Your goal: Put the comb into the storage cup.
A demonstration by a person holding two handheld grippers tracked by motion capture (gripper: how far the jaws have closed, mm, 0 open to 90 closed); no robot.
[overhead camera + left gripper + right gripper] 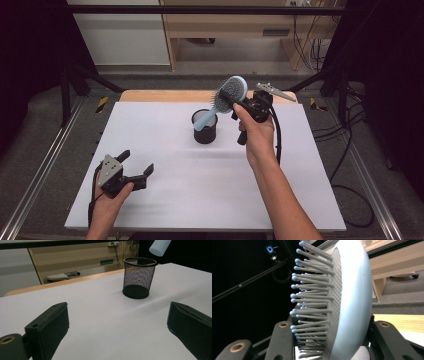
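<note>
A light blue hairbrush (227, 97) with grey bristles hangs tilted over a black mesh cup (205, 127) at the table's far middle, its handle end (160, 246) at the cup's rim. My right gripper (235, 102) is shut on the brush head (347, 302), with one jaw against the bristles and the other on the smooth back. My left gripper (136, 163) rests open near the front left of the white table (165, 200), with nothing between its jaws. The mesh cup (138, 277) stands upright ahead of it.
The white sheet covers a wooden tabletop (160, 95) whose far edge shows. Metal rails (45, 165) run along both sides. Black cables (350, 150) lie on the floor at the right. Cabinets (225, 25) stand beyond the table.
</note>
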